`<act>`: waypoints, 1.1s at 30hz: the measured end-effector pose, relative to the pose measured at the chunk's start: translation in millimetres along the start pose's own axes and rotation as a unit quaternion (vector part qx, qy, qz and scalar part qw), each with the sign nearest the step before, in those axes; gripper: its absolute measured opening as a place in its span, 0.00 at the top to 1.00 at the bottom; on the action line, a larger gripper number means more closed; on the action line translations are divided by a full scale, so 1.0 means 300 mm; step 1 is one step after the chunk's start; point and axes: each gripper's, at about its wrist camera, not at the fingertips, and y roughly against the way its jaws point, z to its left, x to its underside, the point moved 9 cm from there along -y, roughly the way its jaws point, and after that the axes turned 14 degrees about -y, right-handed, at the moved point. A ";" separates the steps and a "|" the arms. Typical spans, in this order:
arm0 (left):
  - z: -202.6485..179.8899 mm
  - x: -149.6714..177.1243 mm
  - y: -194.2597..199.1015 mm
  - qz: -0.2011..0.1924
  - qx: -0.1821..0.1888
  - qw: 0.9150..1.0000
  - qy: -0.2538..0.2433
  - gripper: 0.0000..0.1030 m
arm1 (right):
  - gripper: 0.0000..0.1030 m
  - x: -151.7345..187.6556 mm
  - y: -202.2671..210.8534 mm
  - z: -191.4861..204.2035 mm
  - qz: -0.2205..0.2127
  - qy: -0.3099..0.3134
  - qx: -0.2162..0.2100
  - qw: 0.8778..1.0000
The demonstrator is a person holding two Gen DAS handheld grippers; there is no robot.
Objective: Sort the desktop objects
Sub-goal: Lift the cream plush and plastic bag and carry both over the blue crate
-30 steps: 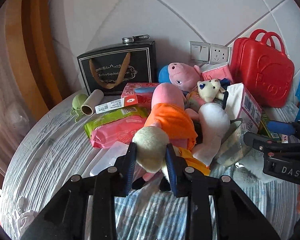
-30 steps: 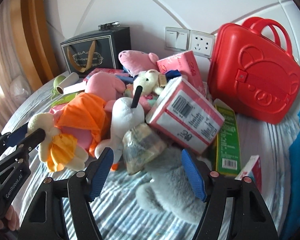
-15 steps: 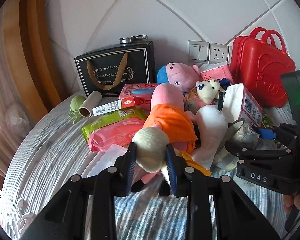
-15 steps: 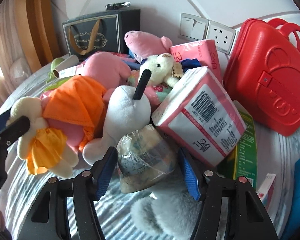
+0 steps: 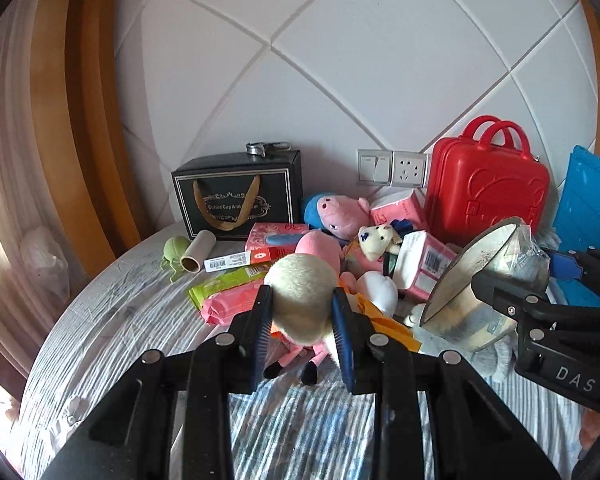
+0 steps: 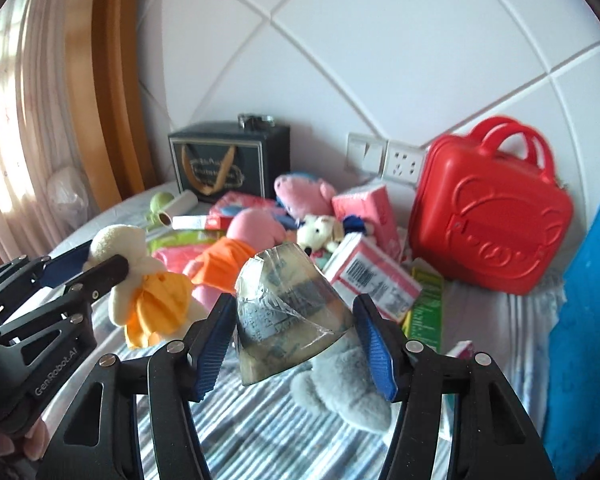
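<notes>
both busy: left gripper (image 5: 302, 320) clamped on cream plush doll (image 6: 140, 276) by its head, right gripper (image 6: 296, 342) closed around plastic-wrapped bundle (image 6: 290, 312), each raised above striped cloth (image 5: 112, 320), probably to pull them clear of toy pile for sorting.

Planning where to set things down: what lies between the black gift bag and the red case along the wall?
In the left wrist view, between the black bag and red case: a pink pig plush, pink tissue pack, and wall switch and socket.
</notes>
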 end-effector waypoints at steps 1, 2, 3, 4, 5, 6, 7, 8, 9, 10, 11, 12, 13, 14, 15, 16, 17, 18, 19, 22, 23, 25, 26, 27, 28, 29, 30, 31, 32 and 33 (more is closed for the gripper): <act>-0.003 -0.010 0.037 -0.006 0.000 1.000 0.000 0.72 | 0.42 -0.008 0.051 0.005 -0.010 -0.001 0.000 1.000; -0.009 -0.022 0.082 -0.014 0.000 1.000 0.001 0.72 | 0.42 -0.015 0.102 0.010 -0.020 -0.001 0.000 1.000; -0.014 -0.031 0.121 -0.021 0.000 1.000 0.001 0.72 | 0.42 -0.021 0.145 0.015 -0.029 -0.001 -0.001 1.000; -0.021 -0.039 0.166 -0.028 0.000 1.000 0.000 0.72 | 0.42 -0.025 0.193 0.019 -0.038 -0.001 -0.002 0.999; -0.028 -0.044 0.204 -0.033 -0.001 0.999 0.000 0.72 | 0.42 -0.030 0.245 0.022 -0.048 -0.002 -0.002 0.999; -0.032 -0.048 0.236 -0.037 0.000 0.999 0.000 0.72 | 0.42 -0.035 0.298 0.026 -0.059 -0.004 -0.003 0.998; -0.037 -0.053 0.271 -0.043 0.002 0.999 0.000 0.72 | 0.42 -0.039 0.340 0.029 -0.067 -0.004 -0.002 0.998; -0.042 -0.056 0.305 -0.049 0.004 0.999 -0.001 0.72 | 0.42 -0.043 0.386 0.033 -0.075 -0.005 -0.001 0.997; -0.048 -0.062 0.343 -0.055 0.006 0.998 -0.002 0.72 | 0.42 -0.046 0.432 0.037 -0.083 -0.005 0.000 0.997; -0.051 -0.067 0.371 -0.060 0.008 0.998 -0.003 0.72 | 0.42 -0.048 0.474 0.040 -0.090 -0.005 0.001 0.996; -0.058 -0.073 0.401 -0.067 0.014 0.998 -0.005 0.72 | 0.42 -0.051 0.515 0.044 -0.098 -0.005 0.004 0.995; -0.063 -0.079 0.426 -0.073 0.019 0.997 -0.009 0.72 | 0.42 -0.053 0.559 0.049 -0.106 -0.005 0.008 0.994; -0.069 -0.087 0.449 -0.079 0.024 0.996 -0.014 0.72 | 0.42 -0.054 0.598 0.052 -0.114 -0.007 0.013 0.993; -0.077 -0.094 0.473 -0.086 0.030 0.996 -0.020 0.72 | 0.42 -0.052 0.632 0.052 -0.122 -0.011 0.018 0.992; -0.084 -0.099 0.494 -0.091 0.036 0.995 -0.025 0.72 | 0.42 -0.049 0.671 0.051 -0.129 -0.017 0.025 0.991; -0.093 -0.102 0.515 -0.095 0.045 0.994 -0.028 0.72 | 0.42 -0.045 0.703 0.049 -0.135 -0.023 0.033 0.990; -0.105 -0.105 0.536 -0.100 0.054 0.993 -0.033 0.72 | 0.42 -0.037 0.739 0.049 -0.141 -0.030 0.044 0.989; -0.117 -0.111 0.556 -0.106 0.062 0.992 -0.037 0.72 | 0.42 -0.032 0.763 0.046 -0.144 -0.033 0.051 0.988; -0.126 -0.117 0.576 -0.113 0.068 0.991 -0.038 0.72 | 0.42 -0.025 0.792 0.046 -0.148 -0.036 0.060 0.986; -0.174 -0.139 0.636 -0.131 0.091 0.986 -0.047 0.72 | 0.42 -0.008 0.883 0.032 -0.165 -0.045 0.089 0.981; -0.193 -0.147 0.656 -0.137 0.098 0.985 -0.049 0.72 | 0.43 -0.004 0.914 0.023 -0.170 -0.048 0.099 0.979; -0.240 -0.167 0.693 -0.147 0.111 0.981 -0.054 0.72 | 0.43 -0.002 0.970 -0.004 -0.179 -0.052 0.115 0.976; -0.265 -0.179 0.712 -0.153 0.118 0.980 -0.057 0.72 | 0.43 -0.003 0.995 -0.019 -0.184 -0.055 0.121 0.974; -0.292 -0.191 0.730 -0.158 0.123 0.978 -0.061 0.72 | 0.43 -0.006 1.027 -0.042 -0.191 -0.060 0.129 0.971; -0.325 -0.207 0.752 -0.165 0.128 0.976 -0.066 0.72 | 0.43 -0.010 1.063 -0.069 -0.200 -0.064 0.136 0.968; -0.356 -0.219 0.770 -0.171 0.132 0.974 -0.069 0.72 | 0.43 -0.013 1.102 -0.100 -0.209 -0.069 0.143 0.965; -0.387 -0.233 0.787 -0.176 0.137 0.972 -0.072 0.72 | 0.43 -0.019 1.130 -0.130 -0.217 -0.073 0.150 0.962; -0.422 -0.247 0.804 -0.181 0.142 0.970 -0.073 0.72 | 0.43 -0.026 1.160 -0.163 -0.224 -0.077 0.156 0.959; -0.466 -0.267 0.826 -0.187 0.146 0.969 -0.076 0.72 | 0.43 -0.031 1.192 -0.199 -0.232 -0.079 0.163 0.956; -0.505 -0.282 0.844 -0.192 0.149 0.967 -0.078 0.72 | 0.43 -0.032 1.234 -0.239 -0.240 -0.081 0.171 0.952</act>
